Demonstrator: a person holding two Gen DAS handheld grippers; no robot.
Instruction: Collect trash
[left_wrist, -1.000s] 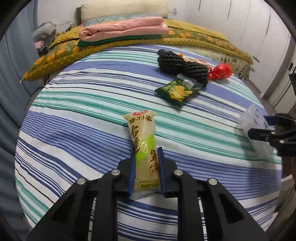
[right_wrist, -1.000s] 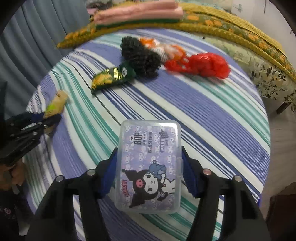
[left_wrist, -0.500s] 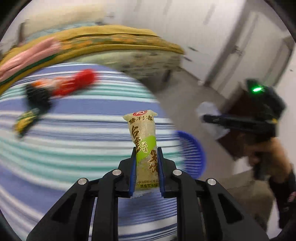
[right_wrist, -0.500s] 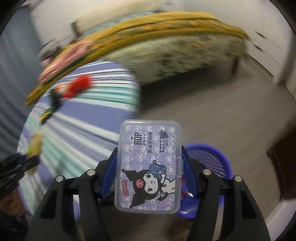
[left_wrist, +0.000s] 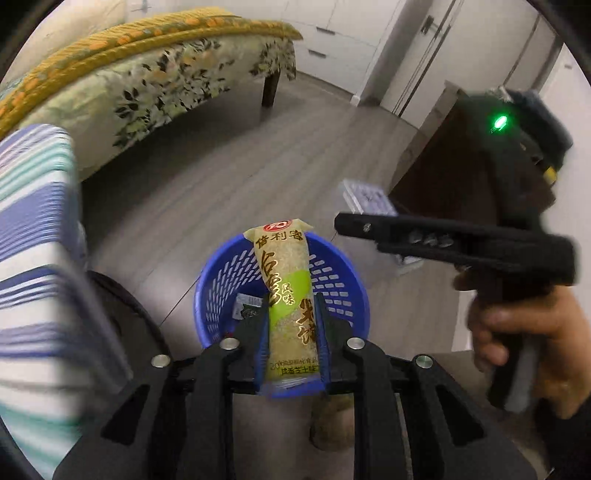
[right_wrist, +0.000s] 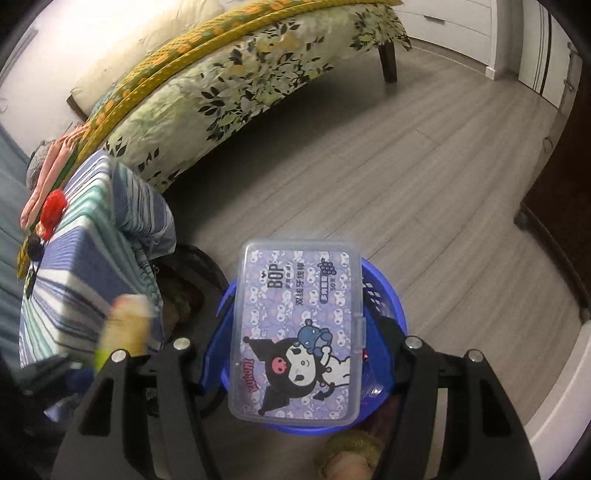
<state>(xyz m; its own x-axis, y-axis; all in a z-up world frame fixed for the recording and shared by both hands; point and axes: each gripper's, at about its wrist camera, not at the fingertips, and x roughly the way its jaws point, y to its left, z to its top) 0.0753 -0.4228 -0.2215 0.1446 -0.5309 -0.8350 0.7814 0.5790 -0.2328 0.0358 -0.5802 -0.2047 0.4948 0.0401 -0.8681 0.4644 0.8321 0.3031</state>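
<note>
While both hands hang over the blue basket (left_wrist: 221, 280) on the floor, each gripper carries one piece of trash above it. The left gripper (left_wrist: 291, 343) points steeply down; its jaws are opening, narrowly parted, with the snack packet (left_wrist: 286, 291) upright between the pads and apparently not yet fallen. The right gripper (right_wrist: 295, 354) points down likewise; its jaws, about half spread, are opening with the clear plastic box (right_wrist: 295, 328) between them, label side up. Both items sit over the basket mouth so that a release drops them inside. A dark wrapper (left_wrist: 248, 306) already lies in the basket. The basket stands on grey wood-look flooring (right_wrist: 424, 177), just beside the striped bed cover (right_wrist: 81, 266), where red trash (right_wrist: 53, 210) and a dark item, blurred, remain. A second bed with a floral valance (right_wrist: 207, 92) stands beyond; white cabinets (left_wrist: 332, 33) line the far wall.
</note>
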